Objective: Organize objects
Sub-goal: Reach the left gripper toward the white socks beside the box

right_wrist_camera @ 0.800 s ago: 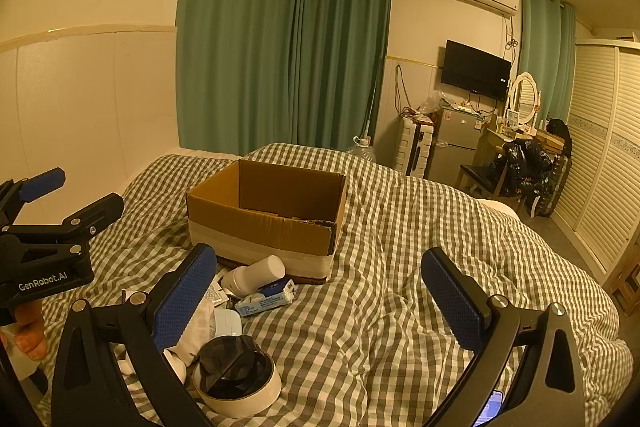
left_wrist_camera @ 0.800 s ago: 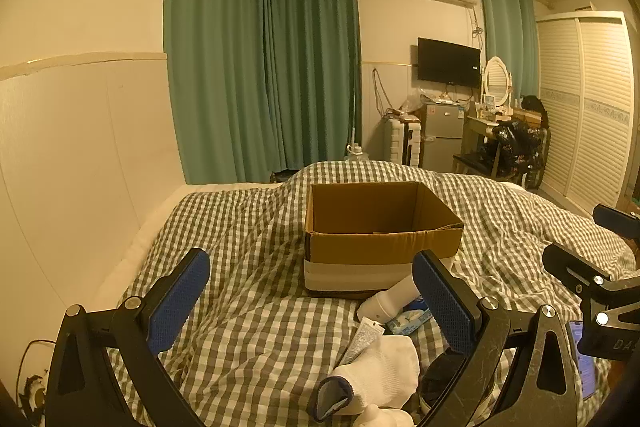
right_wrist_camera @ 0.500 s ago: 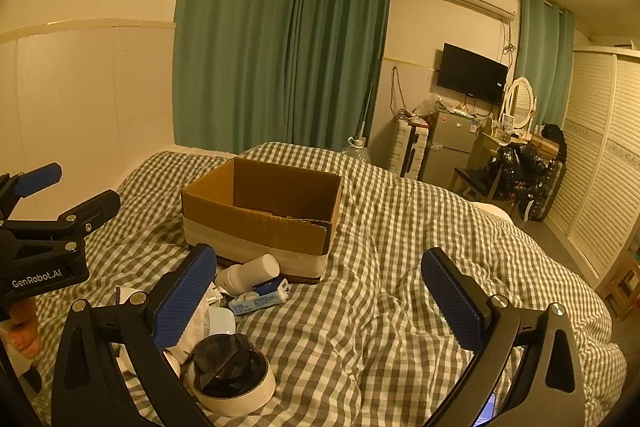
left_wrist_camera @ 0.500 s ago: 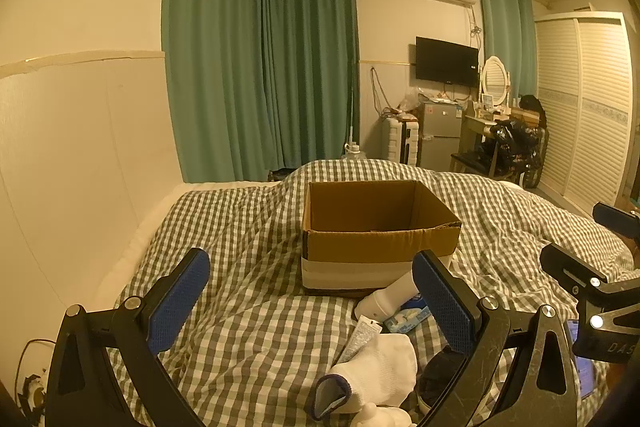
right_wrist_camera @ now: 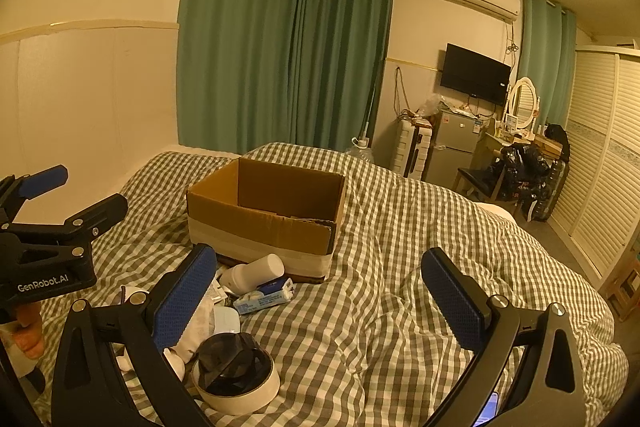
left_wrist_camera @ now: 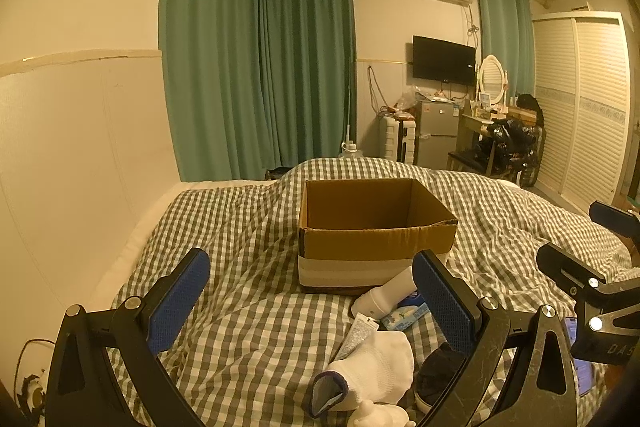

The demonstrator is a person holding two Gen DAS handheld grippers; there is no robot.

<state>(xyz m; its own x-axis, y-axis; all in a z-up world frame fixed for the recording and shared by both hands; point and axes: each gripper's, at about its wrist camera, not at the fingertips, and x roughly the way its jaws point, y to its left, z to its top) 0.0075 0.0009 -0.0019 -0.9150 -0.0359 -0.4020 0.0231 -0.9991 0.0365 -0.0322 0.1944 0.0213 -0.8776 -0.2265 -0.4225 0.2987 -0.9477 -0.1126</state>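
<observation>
An open cardboard box [left_wrist_camera: 376, 247] [right_wrist_camera: 264, 223] stands on the checked bedspread. In front of it lies a pile: a white bottle [left_wrist_camera: 384, 297] [right_wrist_camera: 252, 273], a blue tissue pack [left_wrist_camera: 404, 315] [right_wrist_camera: 266, 297], a tube [left_wrist_camera: 354, 337], a white sock [left_wrist_camera: 372, 371], and a white bowl with something dark in it [right_wrist_camera: 236, 379]. My left gripper [left_wrist_camera: 312, 303] is open and empty above the bed, left of the pile. My right gripper [right_wrist_camera: 320, 299] is open and empty, right of the pile.
The checked bed [right_wrist_camera: 420, 247] fills the foreground. A wall [left_wrist_camera: 60, 147] runs along its left side. Green curtains [left_wrist_camera: 260, 67], a small fridge [right_wrist_camera: 456, 147], a desk with a chair [right_wrist_camera: 480, 179] and a wardrobe [right_wrist_camera: 600, 167] stand beyond the bed.
Both grippers have risen or tilted slightly, so the box and the pile sit a little lower in view. Both stay open and empty.
</observation>
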